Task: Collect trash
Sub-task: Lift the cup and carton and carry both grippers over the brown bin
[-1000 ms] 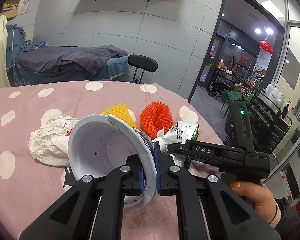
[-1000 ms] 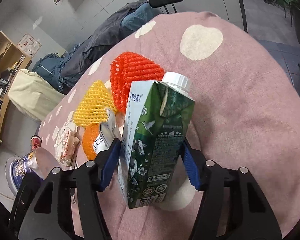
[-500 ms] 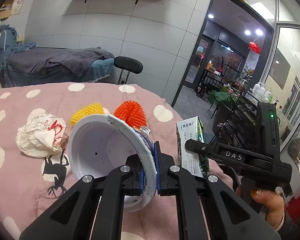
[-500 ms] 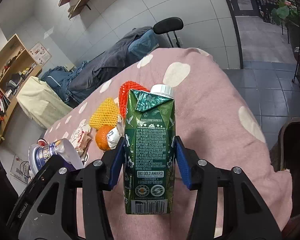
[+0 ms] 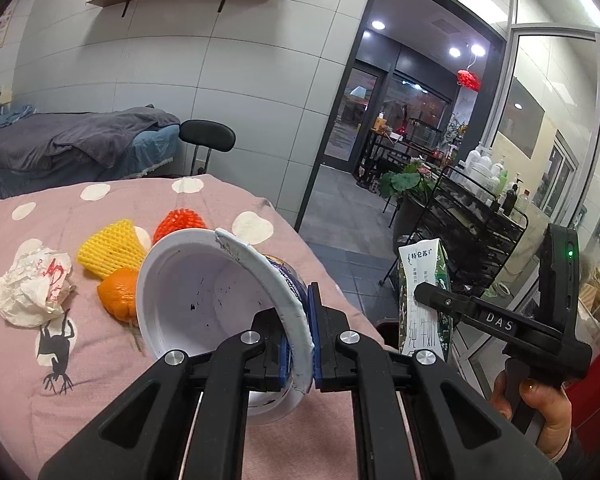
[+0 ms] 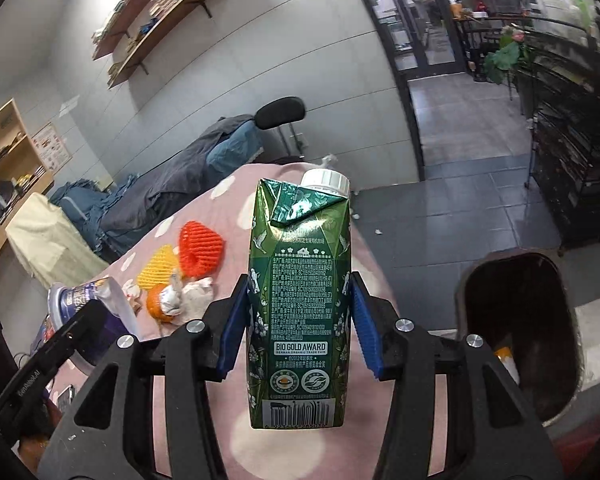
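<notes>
In the right wrist view we hold the green milk carton (image 6: pixel 300 300) upright at the centre of the frame, our right gripper (image 6: pixel 298 318) clamped on its two sides with the blue pads (image 6: pixel 232 328) pressing its lower half; its white cap sits at the top. At the lower right of that frame the dark opening of the trash bin (image 6: pixel 516 320) lies just beside and below the carton, off the edge of the pink dotted tablecloth (image 6: pixel 220 240).

In the left wrist view our left gripper (image 5: pixel 298 344) is closed on the rim of the white paper bowl (image 5: pixel 204 296), which tilts on its side at the lower centre, its mouth facing the camera. To the left of the bowl on the tablecloth (image 5: pixel 40 220) lie an orange peel (image 5: pixel 118 294), a yellow foam net (image 5: pixel 108 252), a red foam net (image 5: pixel 180 222) and, farther left, a crumpled paper wad (image 5: pixel 32 288). The carton (image 5: pixel 422 292) shows at the right of this frame, off the table edge.
</notes>
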A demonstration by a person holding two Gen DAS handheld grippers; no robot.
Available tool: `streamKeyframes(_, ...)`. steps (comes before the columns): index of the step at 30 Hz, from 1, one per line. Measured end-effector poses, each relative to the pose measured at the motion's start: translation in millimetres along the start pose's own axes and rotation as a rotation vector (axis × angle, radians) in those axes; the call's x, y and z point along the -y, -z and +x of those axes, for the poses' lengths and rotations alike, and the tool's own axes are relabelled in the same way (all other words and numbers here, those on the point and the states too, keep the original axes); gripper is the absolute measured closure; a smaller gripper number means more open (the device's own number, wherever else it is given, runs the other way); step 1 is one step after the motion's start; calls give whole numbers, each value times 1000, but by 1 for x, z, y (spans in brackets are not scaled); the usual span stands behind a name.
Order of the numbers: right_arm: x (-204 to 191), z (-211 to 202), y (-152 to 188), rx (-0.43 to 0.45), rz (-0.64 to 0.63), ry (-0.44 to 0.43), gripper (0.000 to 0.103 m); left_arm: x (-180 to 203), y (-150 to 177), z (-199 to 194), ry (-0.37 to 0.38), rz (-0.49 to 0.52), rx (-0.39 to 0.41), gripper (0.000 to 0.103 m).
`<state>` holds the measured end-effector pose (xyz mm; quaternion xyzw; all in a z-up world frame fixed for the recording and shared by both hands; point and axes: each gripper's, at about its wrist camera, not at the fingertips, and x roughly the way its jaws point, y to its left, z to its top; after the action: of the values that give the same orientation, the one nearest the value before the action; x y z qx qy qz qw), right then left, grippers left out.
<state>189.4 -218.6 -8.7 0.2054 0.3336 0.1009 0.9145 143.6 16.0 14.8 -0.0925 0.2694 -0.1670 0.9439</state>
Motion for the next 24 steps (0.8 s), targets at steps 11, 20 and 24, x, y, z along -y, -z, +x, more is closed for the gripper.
streamKeyframes(11, 112, -31, 7, 32, 158, 205, 54, 46, 4, 26, 108, 77, -49, 94)
streamKeyframes(20, 191, -3, 30, -68, 222, 351, 54, 89, 7, 49, 197, 142, -91, 94)
streamKeyframes(24, 221, 29, 43, -156, 222, 402, 54, 105, 10, 57, 226, 166, -111, 94)
